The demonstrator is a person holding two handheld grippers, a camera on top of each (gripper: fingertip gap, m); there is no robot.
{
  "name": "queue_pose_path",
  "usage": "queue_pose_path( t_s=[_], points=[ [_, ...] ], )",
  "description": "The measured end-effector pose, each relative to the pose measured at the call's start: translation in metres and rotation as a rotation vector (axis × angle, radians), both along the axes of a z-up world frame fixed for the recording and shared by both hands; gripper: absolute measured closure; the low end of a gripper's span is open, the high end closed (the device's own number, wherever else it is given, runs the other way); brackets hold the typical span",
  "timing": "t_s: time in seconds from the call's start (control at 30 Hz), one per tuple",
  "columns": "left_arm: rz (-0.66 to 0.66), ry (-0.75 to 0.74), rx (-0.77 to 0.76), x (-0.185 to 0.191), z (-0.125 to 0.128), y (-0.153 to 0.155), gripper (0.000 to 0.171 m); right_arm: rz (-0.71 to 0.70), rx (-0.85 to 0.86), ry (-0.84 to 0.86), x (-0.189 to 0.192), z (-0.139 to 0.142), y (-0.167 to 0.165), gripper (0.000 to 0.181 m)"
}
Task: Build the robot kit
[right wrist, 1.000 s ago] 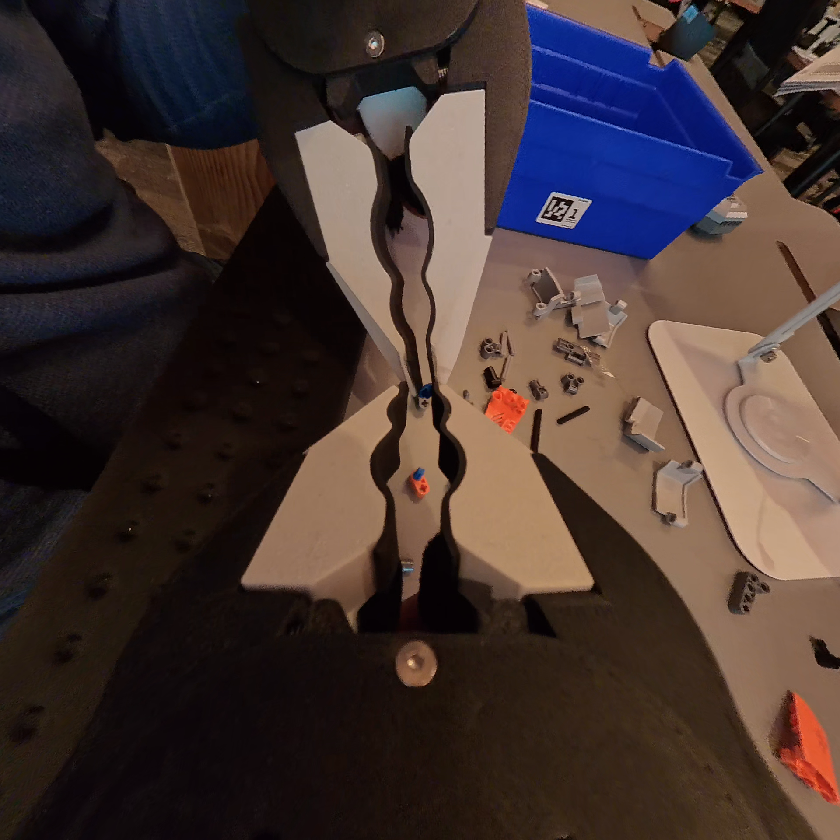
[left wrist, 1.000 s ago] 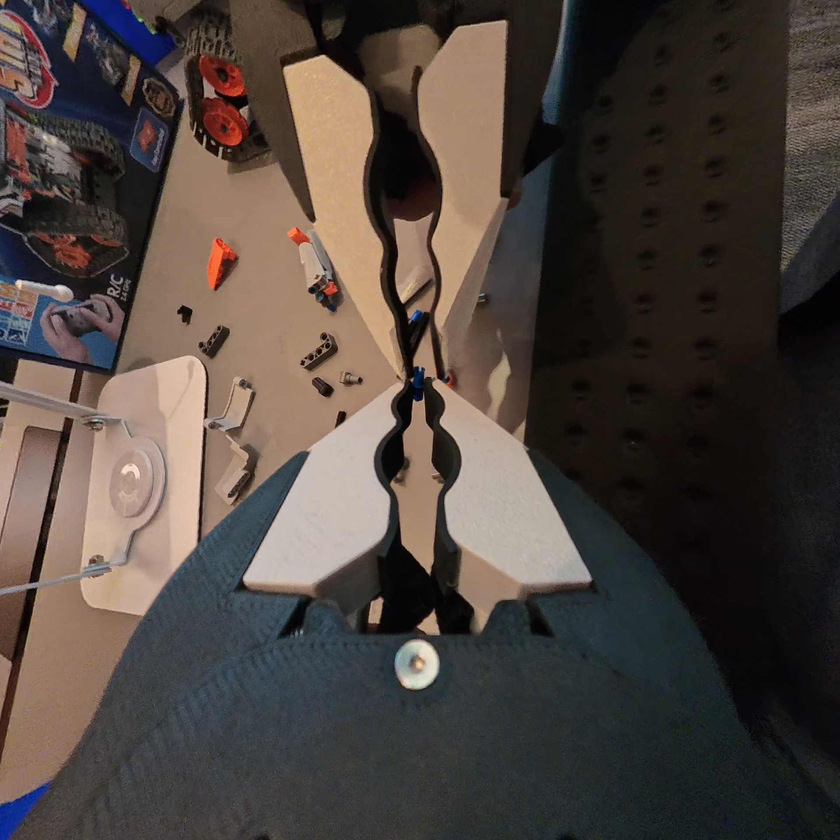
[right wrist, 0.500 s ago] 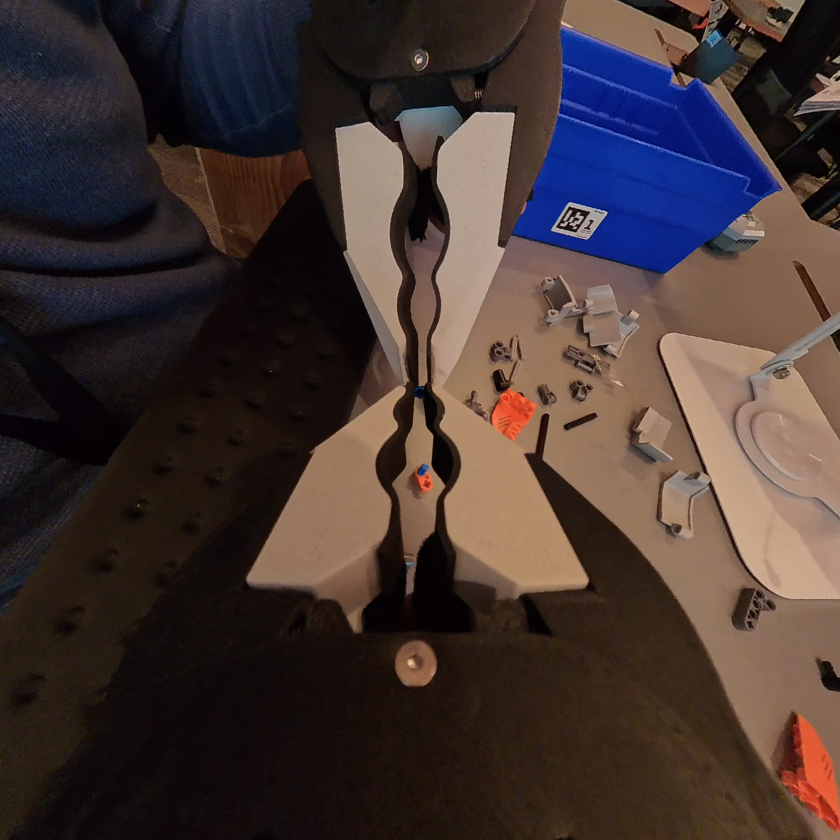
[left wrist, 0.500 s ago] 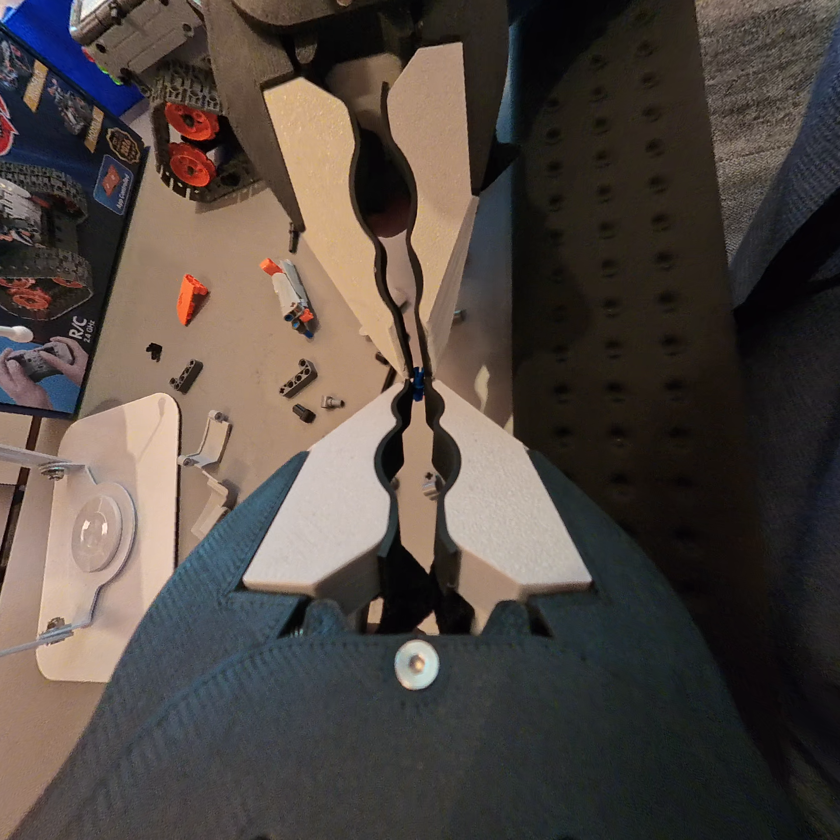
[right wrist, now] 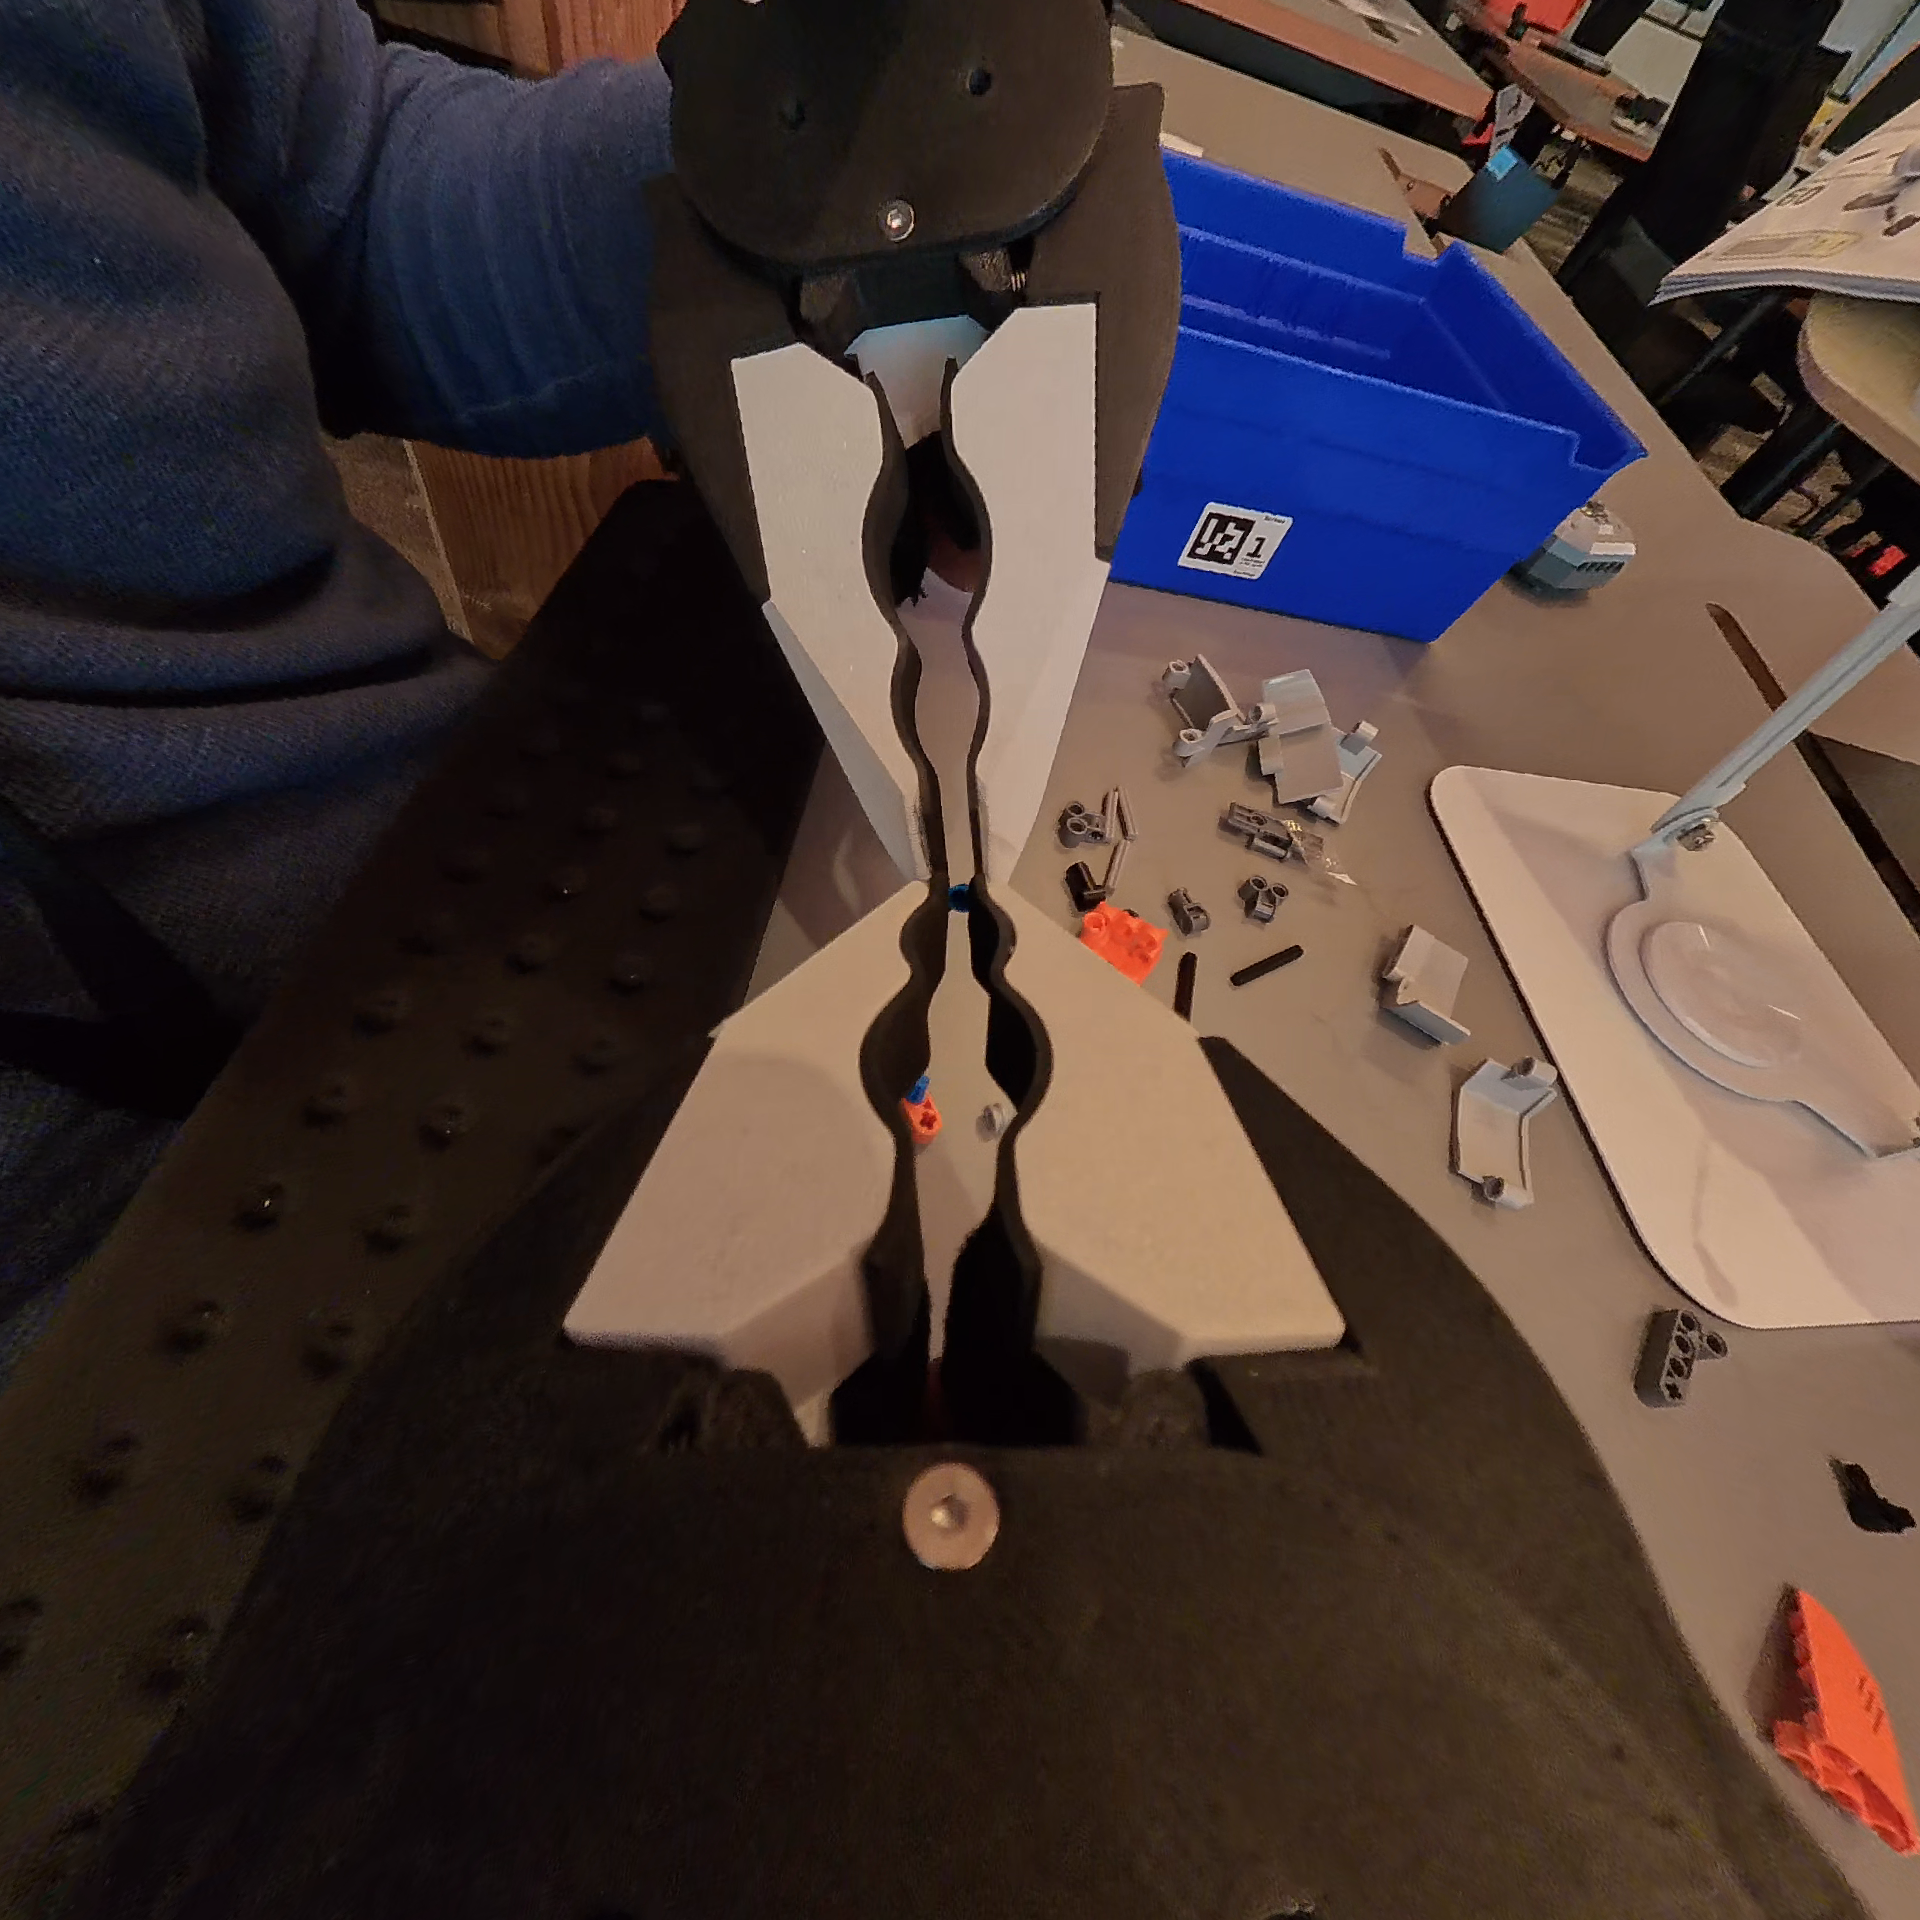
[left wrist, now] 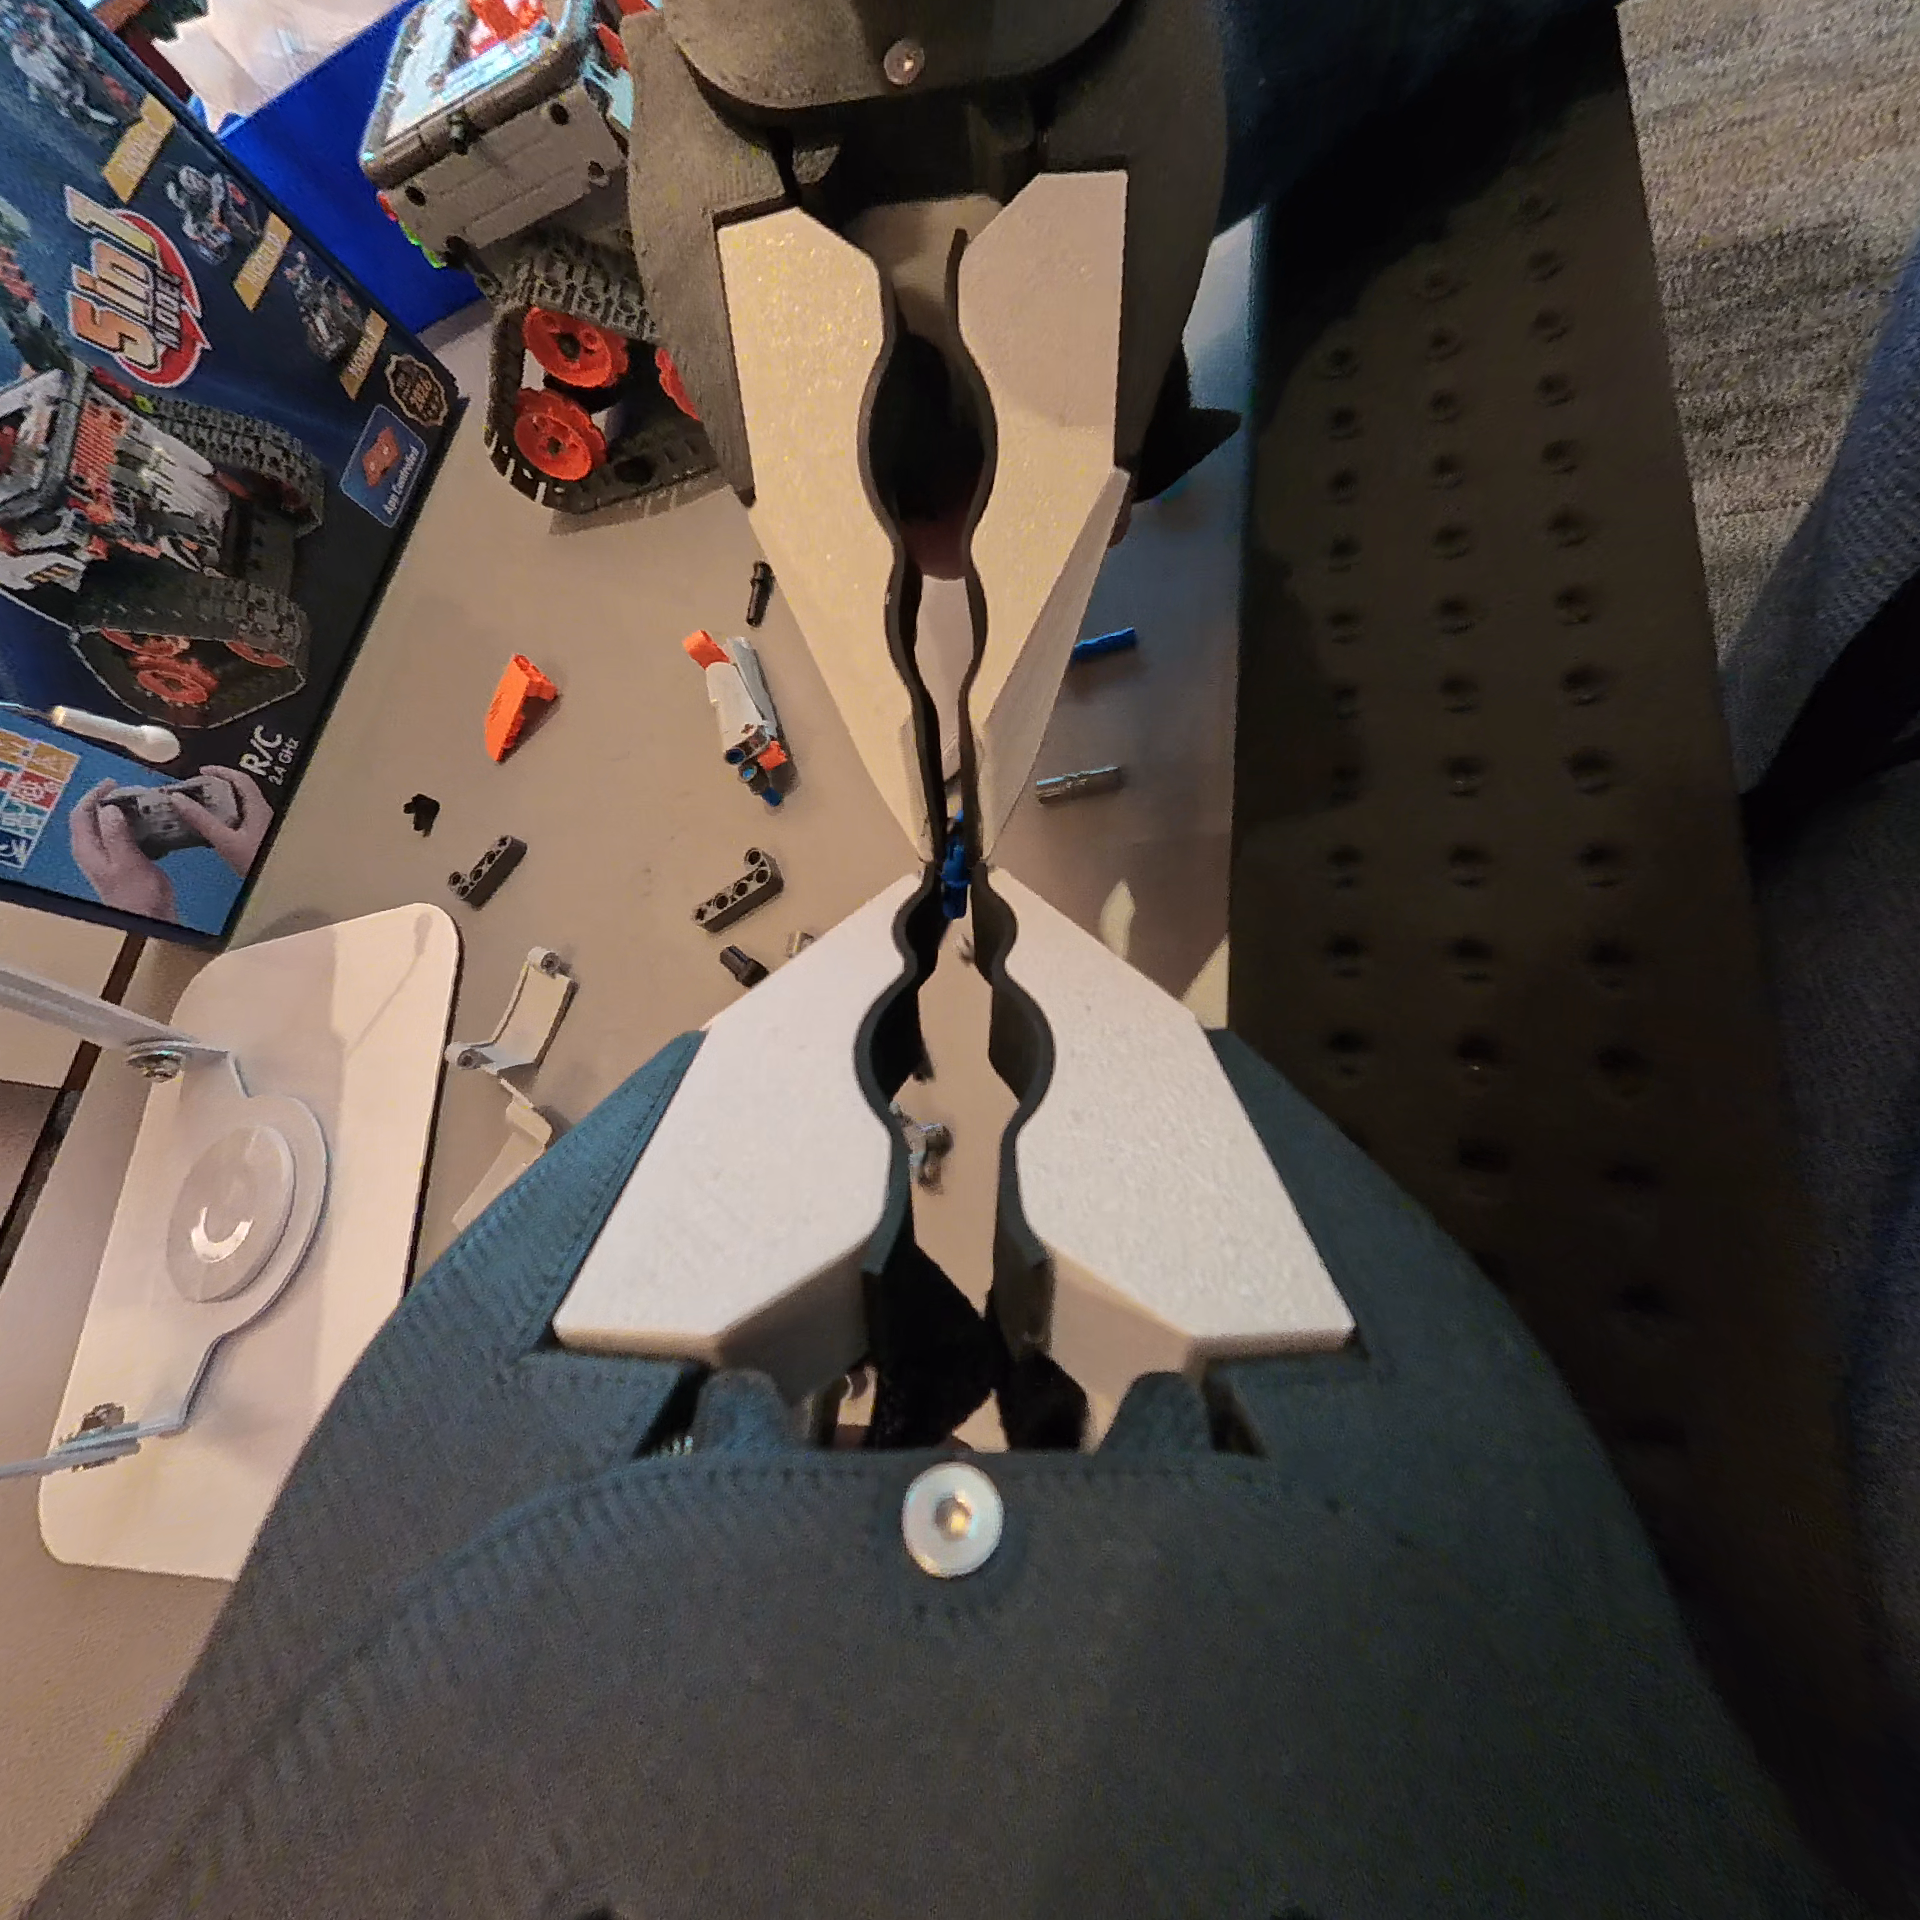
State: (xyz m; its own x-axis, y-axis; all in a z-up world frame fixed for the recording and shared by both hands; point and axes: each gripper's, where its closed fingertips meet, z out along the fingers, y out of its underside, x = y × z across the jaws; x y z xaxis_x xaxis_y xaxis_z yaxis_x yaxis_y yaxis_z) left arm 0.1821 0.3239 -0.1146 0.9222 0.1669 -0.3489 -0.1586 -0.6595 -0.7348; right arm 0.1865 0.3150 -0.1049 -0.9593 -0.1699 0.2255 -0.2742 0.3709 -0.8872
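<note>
My two grippers meet tip to tip above the grey table. In the left wrist view my left gripper (left wrist: 951, 896) is at the bottom and the right gripper (left wrist: 948, 831) comes down from the top. A small blue pin (left wrist: 954, 868) sits pinched where the tips meet. In the right wrist view my right gripper (right wrist: 961, 914) is at the bottom, the left gripper (right wrist: 948, 868) is above, and the blue pin (right wrist: 958, 894) is between them. Both sets of jaws are closed to a narrow slit. How much of the pin lies in each jaw is hidden.
A toy box (left wrist: 156, 468), a tracked vehicle model (left wrist: 561, 343) and a white base with a lens (left wrist: 260, 1195) lie on the left. A blue bin (right wrist: 1351, 447), grey parts (right wrist: 1278, 738) and an orange brick (right wrist: 1122, 940) lie nearby. A dark perforated board (left wrist: 1475, 831) borders the table. My two grippers' fingertips are within a few centimetres of each other.
The grippers stay tip to tip on the blue pin. The pair has shifted and tilted a little, so more of the opposite gripper's body, the vehicle and the bin show.
</note>
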Motion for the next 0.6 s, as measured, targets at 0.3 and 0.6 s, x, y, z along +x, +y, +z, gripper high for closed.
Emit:
queue_pose_path(
  t_s=[0.3, 0.6],
  points=[
    [0.037, -0.012, 0.045, -0.007, 0.0, -0.003, 0.167, -0.02, -0.049, -0.027, -0.005, 0.008, -0.001, 0.18],
    [0.06, -0.004, 0.062, -0.008, -0.001, -0.006, 0.16, -0.047, -0.08, -0.051, -0.014, 0.014, 0.003, 0.18]
  ],
)
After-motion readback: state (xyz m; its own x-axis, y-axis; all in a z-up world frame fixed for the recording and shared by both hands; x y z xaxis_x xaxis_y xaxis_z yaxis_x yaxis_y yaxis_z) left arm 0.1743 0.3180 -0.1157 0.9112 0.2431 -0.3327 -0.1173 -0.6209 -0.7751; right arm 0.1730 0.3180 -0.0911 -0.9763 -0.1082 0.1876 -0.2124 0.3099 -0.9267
